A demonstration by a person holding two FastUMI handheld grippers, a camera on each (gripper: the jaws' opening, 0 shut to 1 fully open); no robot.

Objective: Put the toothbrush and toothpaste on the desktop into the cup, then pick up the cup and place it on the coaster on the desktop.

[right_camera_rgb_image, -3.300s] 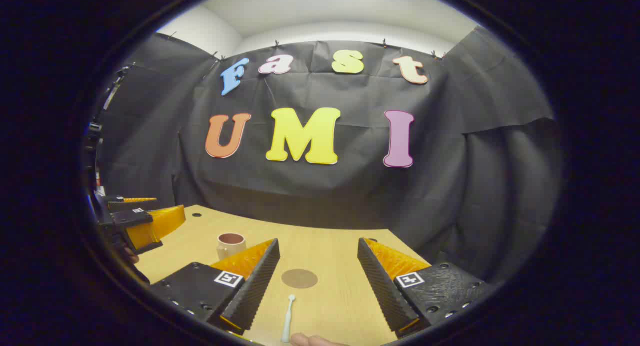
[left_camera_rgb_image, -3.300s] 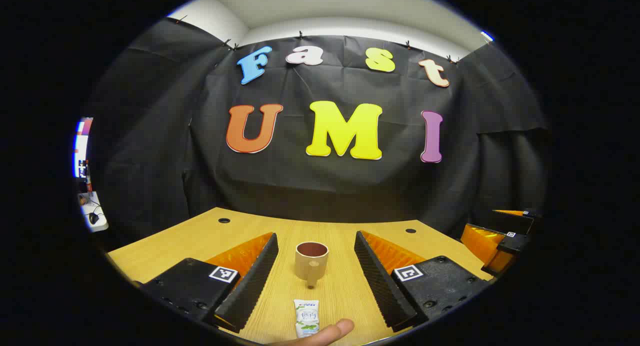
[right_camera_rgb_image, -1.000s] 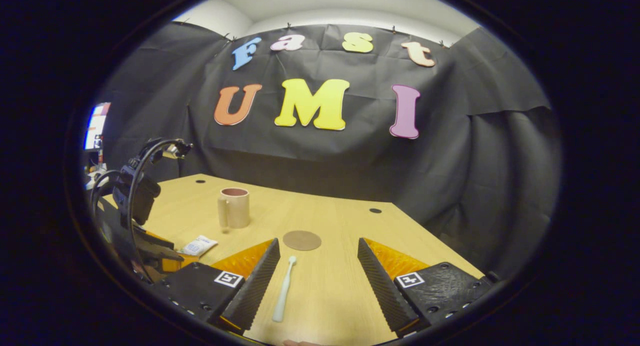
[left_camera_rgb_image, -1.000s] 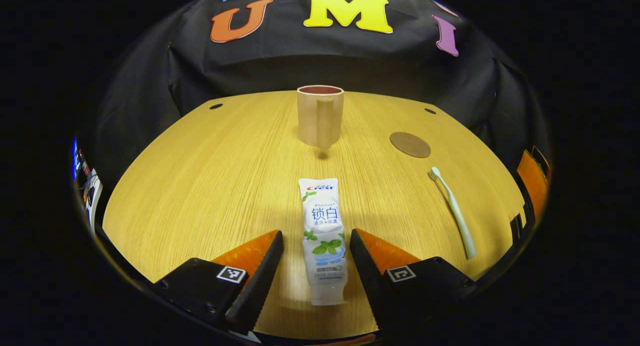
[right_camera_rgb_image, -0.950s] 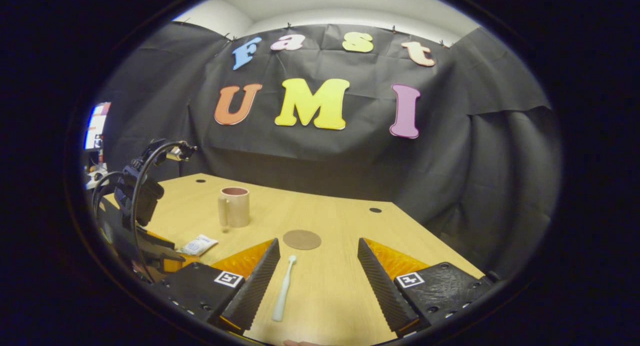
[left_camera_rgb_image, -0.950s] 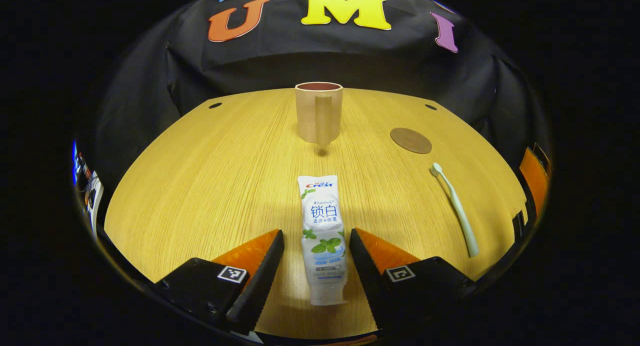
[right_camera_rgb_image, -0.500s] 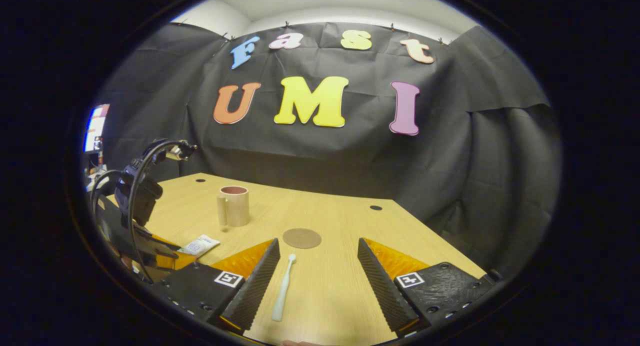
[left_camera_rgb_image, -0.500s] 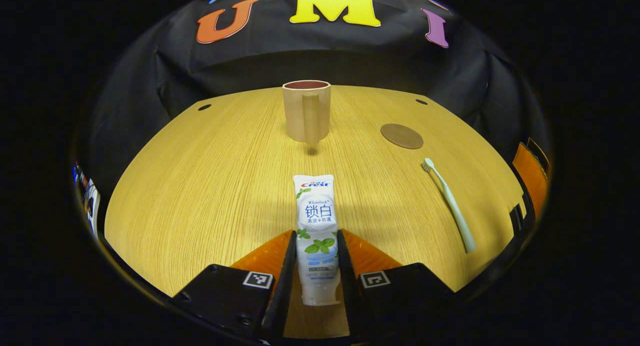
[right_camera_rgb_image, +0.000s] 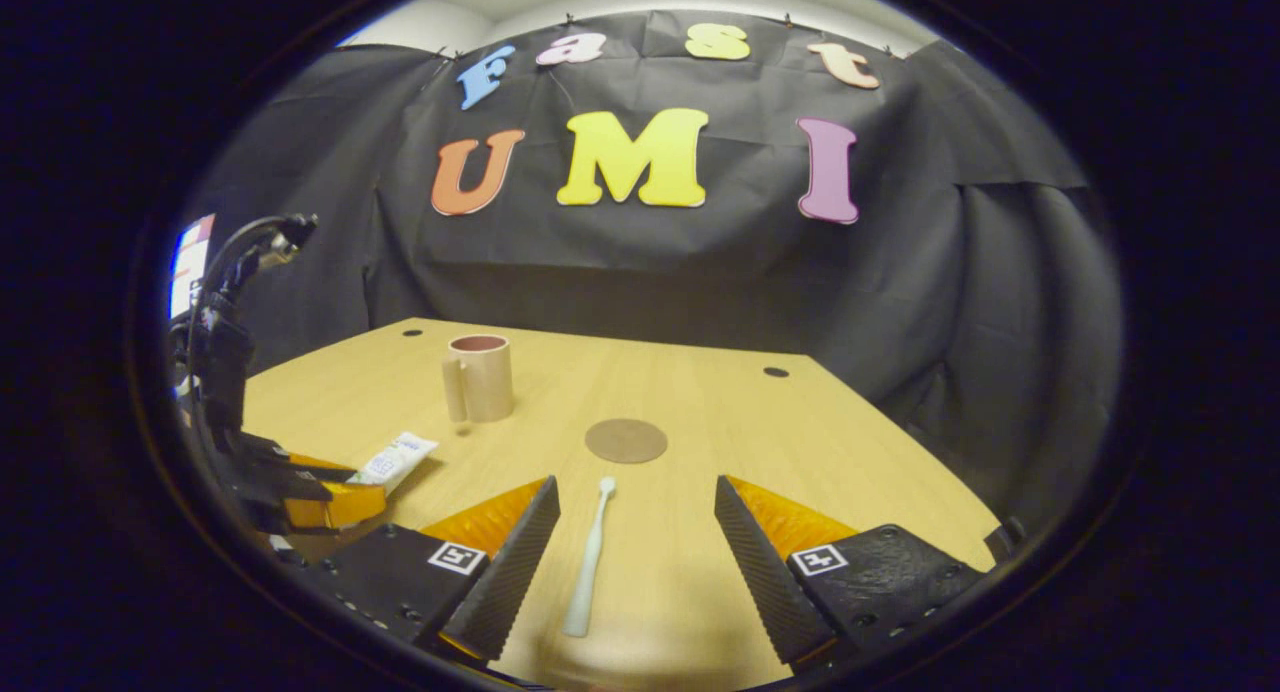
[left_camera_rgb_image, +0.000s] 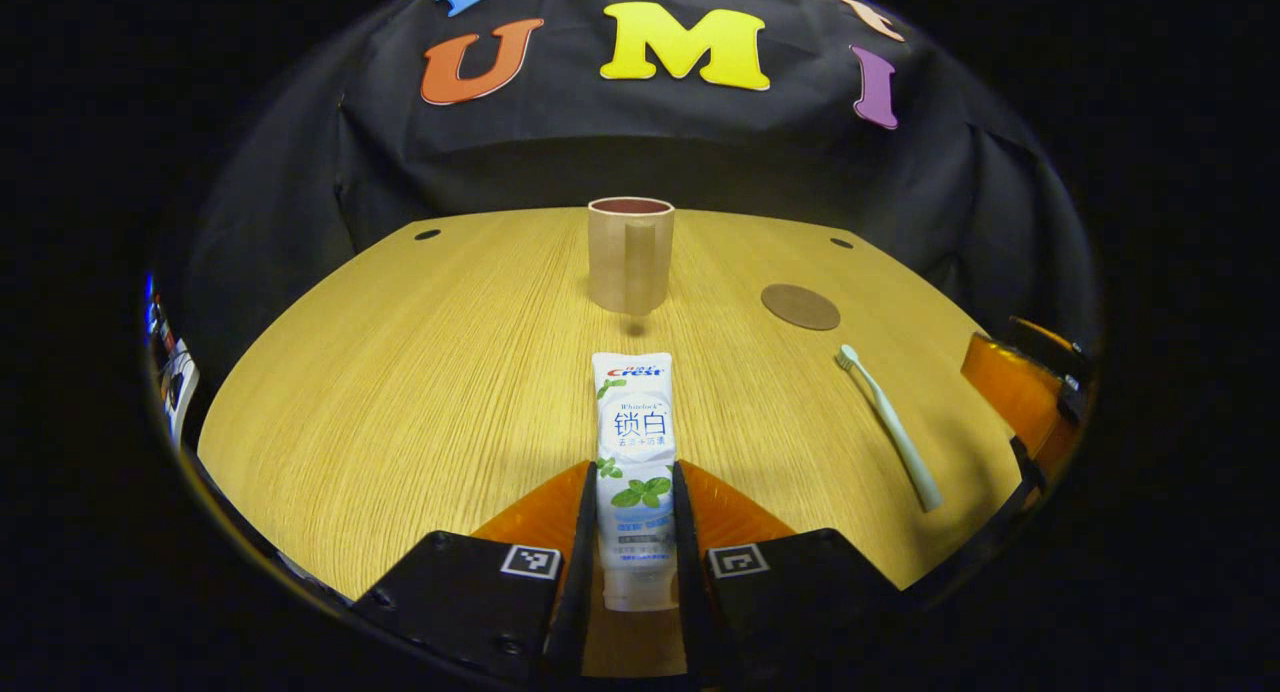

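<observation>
Left jaws clamped on white toothpaste (left_camera_rgb_image: 634, 442) tube, green leaf print; right jaws wide apart, toothbrush (right_camera_rgb_image: 590, 557) between, untouched.

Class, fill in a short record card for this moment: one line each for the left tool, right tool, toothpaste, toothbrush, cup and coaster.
left tool: shut on the toothpaste, both fingers pressing its sides
right tool: open, fingers either side of the toothbrush, not touching it
toothpaste: flat end pointing toward the cup
toothbrush: lying on the desktop, head toward the coaster
cup: upright on the desktop
coaster: bare, right of the cup
</observation>
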